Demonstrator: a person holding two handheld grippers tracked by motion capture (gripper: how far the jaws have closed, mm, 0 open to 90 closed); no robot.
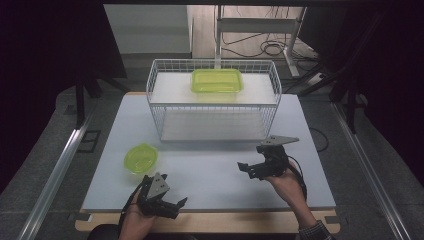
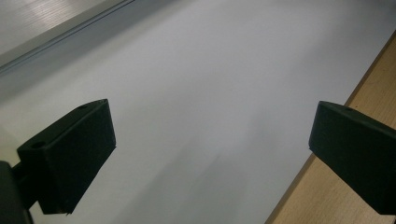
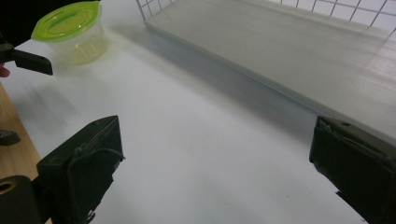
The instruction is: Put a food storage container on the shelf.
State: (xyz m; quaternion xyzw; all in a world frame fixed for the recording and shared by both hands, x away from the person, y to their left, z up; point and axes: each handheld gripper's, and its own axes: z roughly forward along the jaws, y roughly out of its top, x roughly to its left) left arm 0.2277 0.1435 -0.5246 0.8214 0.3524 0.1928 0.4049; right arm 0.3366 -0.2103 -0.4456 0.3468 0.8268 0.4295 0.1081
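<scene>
A round clear container with a yellow-green lid [image 1: 141, 158] stands on the white table [image 1: 210, 175], front left. It also appears far left in the right gripper view [image 3: 72, 32]. A rectangular yellow-green container [image 1: 216, 80] lies on the upper shelf of the white wire rack [image 1: 155, 100]. My left gripper [image 1: 178, 206] is near the table's front edge, just in front of the round container, open and empty [image 2: 210, 130]. My right gripper [image 1: 249, 161] hovers front right, open and empty [image 3: 215, 149], with its jaws toward the round container.
The rack's lower shelf [image 3: 280, 51] lies close ahead of the right gripper. A wooden strip [image 2: 327, 196] borders the table's front edge. Floor rails, a desk frame and cables [image 1: 270, 47] lie beyond the table.
</scene>
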